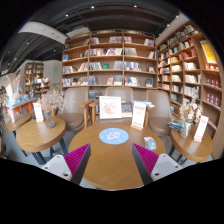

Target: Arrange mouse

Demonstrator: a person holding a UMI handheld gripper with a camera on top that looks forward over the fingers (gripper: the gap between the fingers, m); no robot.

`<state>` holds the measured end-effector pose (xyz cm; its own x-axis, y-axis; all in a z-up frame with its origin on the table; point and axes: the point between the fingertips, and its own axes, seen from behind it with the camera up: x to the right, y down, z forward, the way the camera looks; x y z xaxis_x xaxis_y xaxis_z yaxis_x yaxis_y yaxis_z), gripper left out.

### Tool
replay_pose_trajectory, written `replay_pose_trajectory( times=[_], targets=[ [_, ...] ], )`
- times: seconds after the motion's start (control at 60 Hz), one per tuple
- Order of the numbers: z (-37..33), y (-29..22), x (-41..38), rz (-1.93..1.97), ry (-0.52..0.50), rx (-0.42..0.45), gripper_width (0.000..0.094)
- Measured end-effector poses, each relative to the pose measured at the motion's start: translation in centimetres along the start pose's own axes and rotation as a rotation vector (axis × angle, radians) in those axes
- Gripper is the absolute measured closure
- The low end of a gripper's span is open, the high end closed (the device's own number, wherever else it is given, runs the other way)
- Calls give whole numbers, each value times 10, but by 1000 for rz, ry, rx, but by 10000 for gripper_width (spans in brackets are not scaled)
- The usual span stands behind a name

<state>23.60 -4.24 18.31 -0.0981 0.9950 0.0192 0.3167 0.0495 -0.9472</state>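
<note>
- The tongs (110, 160) are hanging open above a round wooden bench (112, 165), their two fingers spread wide and nothing sitting between them.
- The pink pads (77, 157) are facing each other across bare wood, one at each side of the bench's near half.
- A round blue mat (114, 136) is lying near the middle of the bench, ahead of the fingers and between their lines.
- The mouse (149, 143) is sitting as a small pale shape on the bench, off to the right of the blue mat and just ahead of the right finger; it is apart from both fingers and resting on the wood by itself.
- Two standing cards are rising at the far side of the bench: a white sign with red marks (111, 107) behind the mat, and a smaller card (139, 118) to its right.
- Armchairs (160, 106) are standing beyond the bench, in front of the wall.
- Tall bookshelves (110, 58) filled with books are running across the back wall and bending round along the right side of the room.
- Another round bench (36, 134) is showing to the left with a vase of dried stems (50, 103) on it, and a third bench (192, 147) to the right is carrying a card and some small things that are too small to tell.
</note>
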Motion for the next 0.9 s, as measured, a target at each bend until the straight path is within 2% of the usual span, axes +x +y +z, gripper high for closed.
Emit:
replay_pose_trajectory(
  times=[0.117, 0.283, 0.483, 0.9],
  targets=[
    [3, 5, 32, -5, 69, -18, 81],
    [13, 15, 119, -18, 149, -39, 79],
    [27, 31, 180, -9, 216, -66, 80],
    [99, 81, 218, 28, 190, -152, 83]
  ],
)
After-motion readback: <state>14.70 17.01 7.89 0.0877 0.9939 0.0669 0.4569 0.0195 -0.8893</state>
